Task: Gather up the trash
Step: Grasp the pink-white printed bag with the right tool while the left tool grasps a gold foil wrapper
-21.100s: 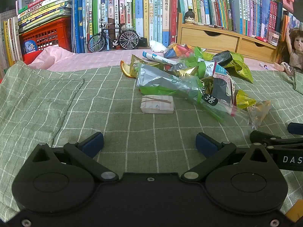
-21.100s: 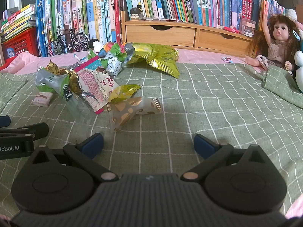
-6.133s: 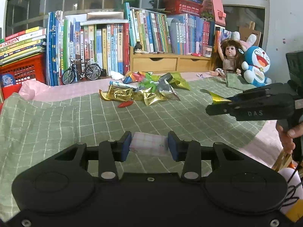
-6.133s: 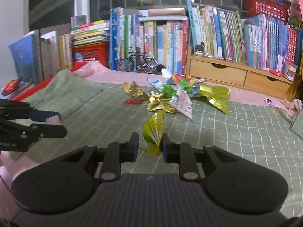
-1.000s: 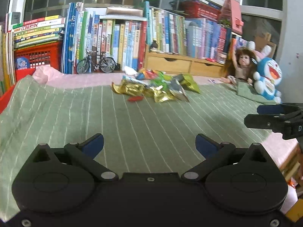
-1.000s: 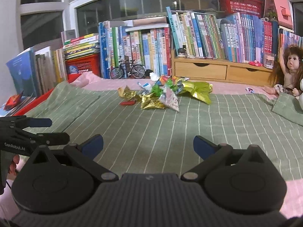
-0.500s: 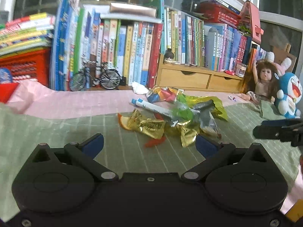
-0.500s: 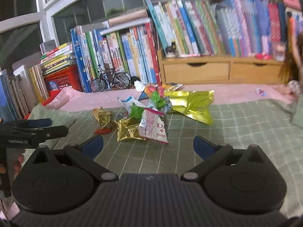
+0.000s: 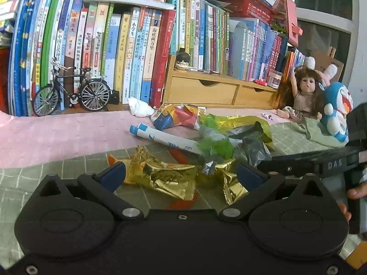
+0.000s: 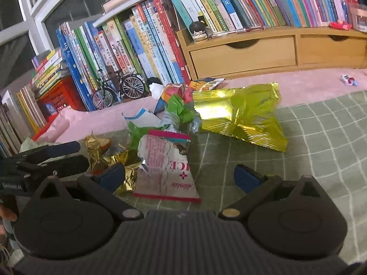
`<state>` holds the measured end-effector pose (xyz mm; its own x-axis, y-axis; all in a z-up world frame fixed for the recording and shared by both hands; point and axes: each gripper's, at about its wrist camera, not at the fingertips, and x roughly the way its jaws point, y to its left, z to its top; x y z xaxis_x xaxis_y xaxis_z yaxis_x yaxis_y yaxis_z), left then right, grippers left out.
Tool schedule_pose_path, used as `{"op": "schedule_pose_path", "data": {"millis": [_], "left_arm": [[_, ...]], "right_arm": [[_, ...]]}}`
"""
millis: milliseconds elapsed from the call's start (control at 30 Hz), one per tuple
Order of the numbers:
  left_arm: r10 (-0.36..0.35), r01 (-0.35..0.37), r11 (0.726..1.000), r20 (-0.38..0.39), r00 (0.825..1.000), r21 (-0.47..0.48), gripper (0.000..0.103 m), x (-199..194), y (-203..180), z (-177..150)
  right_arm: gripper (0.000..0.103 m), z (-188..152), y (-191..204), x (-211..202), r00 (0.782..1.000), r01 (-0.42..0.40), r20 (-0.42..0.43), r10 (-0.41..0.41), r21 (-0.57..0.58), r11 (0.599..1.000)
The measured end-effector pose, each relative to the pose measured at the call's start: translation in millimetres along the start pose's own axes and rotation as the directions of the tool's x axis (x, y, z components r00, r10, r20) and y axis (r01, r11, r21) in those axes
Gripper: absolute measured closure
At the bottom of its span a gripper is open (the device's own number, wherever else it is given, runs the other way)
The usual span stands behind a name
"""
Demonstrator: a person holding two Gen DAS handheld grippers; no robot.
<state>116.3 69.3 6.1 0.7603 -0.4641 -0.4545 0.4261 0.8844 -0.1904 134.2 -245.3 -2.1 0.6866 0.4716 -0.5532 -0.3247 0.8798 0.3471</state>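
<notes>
Left gripper [image 9: 180, 175] gapes around a crumpled gold wrapper [image 9: 160, 177]; right gripper [image 10: 179, 175], also agape, frames a pink packet [image 10: 167, 165] at 12 o'clock. Both wrappers lie flat, empty.

A heap of empty snack wrappers lies on the green checked cloth. A crumpled gold foil wrapper [image 9: 160, 178] sits nearest, a second gold scrap [image 9: 229, 183] just beside it. A pink-and-white packet [image 10: 167, 167] lies flat, printed side up. Behind it, a big yellow-green foil bag [image 10: 243, 114] lies crumpled. A rolled white-and-blue wrapper [image 9: 165, 138] lies slantwise, near a torn green wrapper [image 9: 213, 145] and a multicoloured packet [image 9: 174, 115].
</notes>
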Motion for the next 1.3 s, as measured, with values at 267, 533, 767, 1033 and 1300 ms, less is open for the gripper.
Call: {"op": "schedule_pose_path", "data": {"millis": [267,533,767,1033,1300], "left_arm": [[-0.073,0.072,0.995,-0.021,0.997,-0.065,0.001,13.9,19.3,6.5],[-0.095,0.091,0.995,-0.099,0.991,-0.042,0.003,26.4,13.6,5.1],[-0.103,0.095,0.992,-0.097,0.990,-0.084,0.010,27.2,20.1,3.6],[-0.104,0.091,0.980,-0.069,0.992,-0.179,0.031,26.1,36.8,3.9],[-0.110,0.098,0.947,-0.022,0.994,-0.305,0.054,24.2,57.8,0.6]], "right_arm": [[0.008,-0.8,2.3,6.5,1.000,0.005,0.014,-0.005,-0.035,0.999],[0.020,-1.9,4.8,7.3,1.000,-0.014,0.027,0.015,-0.031,0.999],[0.035,-3.9,3.7,7.7,0.999,-0.040,0.028,0.040,-0.016,0.999],[0.037,-4.9,2.3,7.0,0.998,-0.050,0.029,0.050,-0.008,0.999],[0.045,-4.8,2.2,5.8,0.998,-0.054,0.031,0.054,-0.004,0.999]]}}
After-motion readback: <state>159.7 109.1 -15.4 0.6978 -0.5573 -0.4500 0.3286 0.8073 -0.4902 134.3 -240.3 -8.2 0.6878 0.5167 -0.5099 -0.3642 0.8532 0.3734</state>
